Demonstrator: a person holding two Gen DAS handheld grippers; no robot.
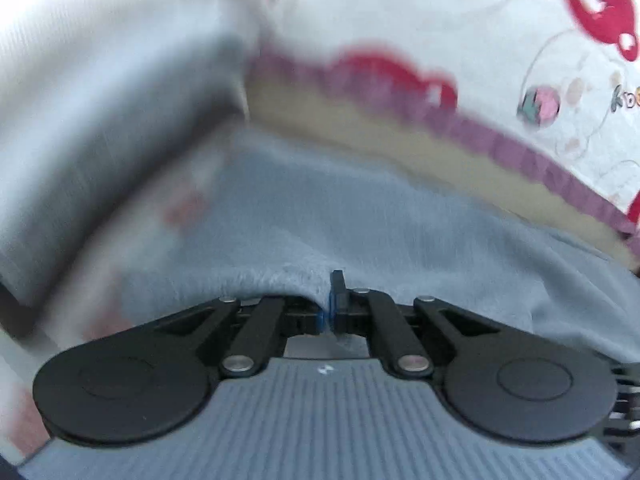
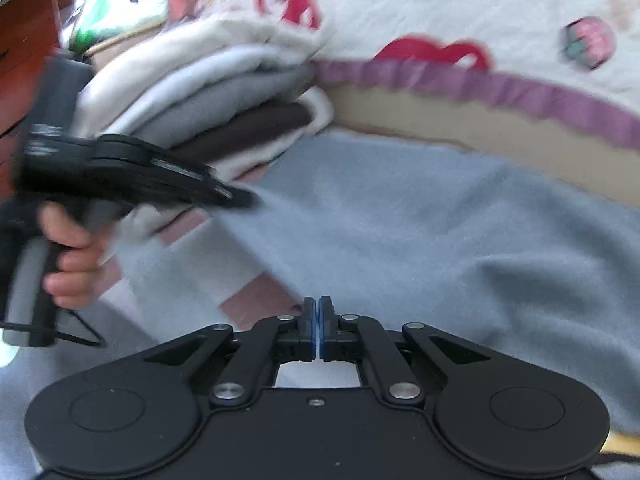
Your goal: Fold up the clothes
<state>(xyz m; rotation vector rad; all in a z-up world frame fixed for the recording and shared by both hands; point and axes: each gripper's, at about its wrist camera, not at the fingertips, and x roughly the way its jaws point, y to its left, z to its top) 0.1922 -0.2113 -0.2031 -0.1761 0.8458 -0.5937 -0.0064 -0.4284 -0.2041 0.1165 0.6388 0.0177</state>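
Closest in, the right claw point(image 2: 319, 316) is sitting with its two blue-edged pads pressed together, and I cannot tell whether any cloth is caught between them; the pale blue-grey garment point(image 2: 400, 220) is lying just ahead of its tips. The left claw point(image 1: 330, 300) is pinching a fold of that same garment point(image 1: 320, 216), the soft, fleecy fabric bunching up over one pad where the jaws are meeting. From the right wrist view, the left claw point(image 2: 240, 198) is reaching in from the side, its black hinged linkage gripped by a bare left hand point(image 2: 72, 264) wrapped round the handle. The garment is spreading out wide and slack across the bed, matte and slightly fuzzy, with gentle creases running through it. Just beyond the left claw, a stack of folded clothes point(image 2: 208, 92) is resting in rounded layers: cream on top, then light grey, a dark brown band, and thick white plush underneath. Behind the garment, a bedsheet point(image 2: 500, 8) in white with red cartoon shapes is lying over the mattress, edged with a ruffled purple trim point(image 2: 480, 88) above a tan band. Farthest off, at the left corner, a reddish-brown wooden piece of furniture point(image 2: 24, 36) is standing beside the bed. Both views are blurring with motion.
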